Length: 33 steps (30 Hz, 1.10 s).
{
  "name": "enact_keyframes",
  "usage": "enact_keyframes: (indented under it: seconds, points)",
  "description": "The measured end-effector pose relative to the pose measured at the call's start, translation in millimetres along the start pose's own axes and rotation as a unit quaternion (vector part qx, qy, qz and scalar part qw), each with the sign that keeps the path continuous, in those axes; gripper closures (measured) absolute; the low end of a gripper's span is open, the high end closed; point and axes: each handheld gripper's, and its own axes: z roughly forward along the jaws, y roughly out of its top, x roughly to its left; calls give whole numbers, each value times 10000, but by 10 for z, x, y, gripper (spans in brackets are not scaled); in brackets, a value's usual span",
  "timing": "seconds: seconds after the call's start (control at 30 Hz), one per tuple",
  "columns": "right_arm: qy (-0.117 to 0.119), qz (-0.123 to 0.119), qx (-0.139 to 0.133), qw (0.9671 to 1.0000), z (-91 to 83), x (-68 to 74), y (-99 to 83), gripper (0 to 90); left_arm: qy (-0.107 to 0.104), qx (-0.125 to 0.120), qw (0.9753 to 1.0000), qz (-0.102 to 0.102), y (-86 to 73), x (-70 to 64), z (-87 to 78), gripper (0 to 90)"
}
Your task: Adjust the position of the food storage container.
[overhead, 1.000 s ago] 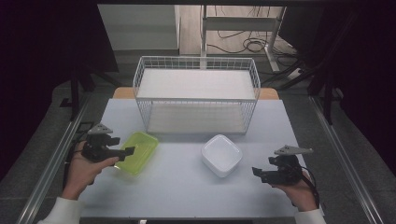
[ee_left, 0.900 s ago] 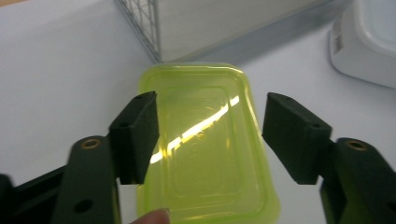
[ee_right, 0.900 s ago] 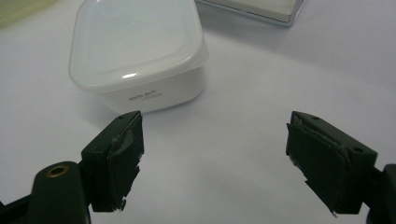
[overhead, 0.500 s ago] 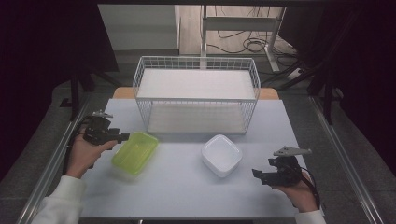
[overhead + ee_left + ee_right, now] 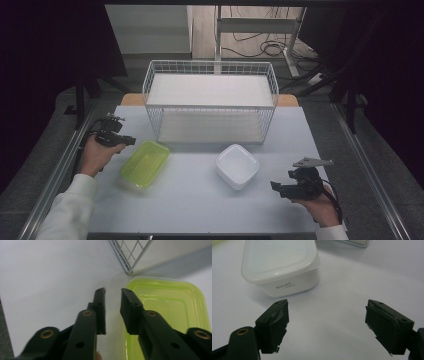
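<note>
White tabletop [image 5: 200, 200], wire basket [image 5: 210, 102] at rear; dark room, cables [image 5: 260, 47] on floor.

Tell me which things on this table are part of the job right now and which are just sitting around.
In the job:
green container, beside the left gripper
white container, lid on, ahead of the right gripper

Just there:
wire basket at the back of the table
cables on the floor beyond
</note>
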Motion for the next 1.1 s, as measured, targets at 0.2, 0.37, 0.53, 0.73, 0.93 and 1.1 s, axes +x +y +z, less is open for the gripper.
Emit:
enact_keyframes:
  seconds: [0.2, 0.37, 0.53, 0.73, 0.93, 1.1]
  points:
    - [-33, 1, 34, 10000, 25, 2, -6, 186, -82, 234, 9997, 51, 17, 14, 130, 876]
    - [-67, 27, 73, 9999, 43, -12, -21, 185, -160, 307, 9993, 134, 25, -18, 217, 900]
    - [-106, 47, 116, 9999, 63, -34, -37, 186, -131, 418, 9988, 211, 29, -37, 283, 900]
    - [-140, 71, 138, 9998, 68, -44, -44, 186, -357, 438, 9974, 437, 2, -196, 334, 900]
    - [-143, 50, 159, 9998, 77, -23, -43, 186, -501, 444, 9953, 701, 0, -411, 360, 900]
    - [-139, 17, 183, 9997, 90, -7, -42, 186, -563, 453, 9938, 841, 29, -530, 412, 900]
